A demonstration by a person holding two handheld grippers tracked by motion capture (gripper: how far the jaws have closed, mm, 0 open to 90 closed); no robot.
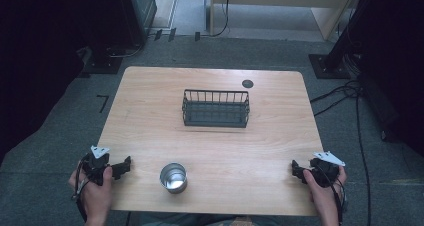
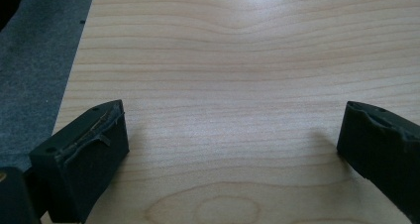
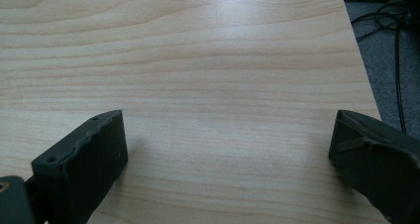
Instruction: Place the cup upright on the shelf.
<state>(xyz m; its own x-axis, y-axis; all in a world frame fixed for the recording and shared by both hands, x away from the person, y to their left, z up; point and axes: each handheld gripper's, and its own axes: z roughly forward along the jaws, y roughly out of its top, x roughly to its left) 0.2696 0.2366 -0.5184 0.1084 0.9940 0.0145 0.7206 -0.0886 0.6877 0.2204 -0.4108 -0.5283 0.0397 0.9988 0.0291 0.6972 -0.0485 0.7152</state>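
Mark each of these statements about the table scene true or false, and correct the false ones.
1. The metal cup stands upright near the table's front edge. True.
2. The cup sits inside the wire basket. False: the two stand apart, the basket farther back.
3. The left tongs are open with bare wood between them. True.
4. The right tongs grip the basket. False: they are open and hold nothing, near the table's right front corner.
5. A dark round spot lies behind the basket. True.
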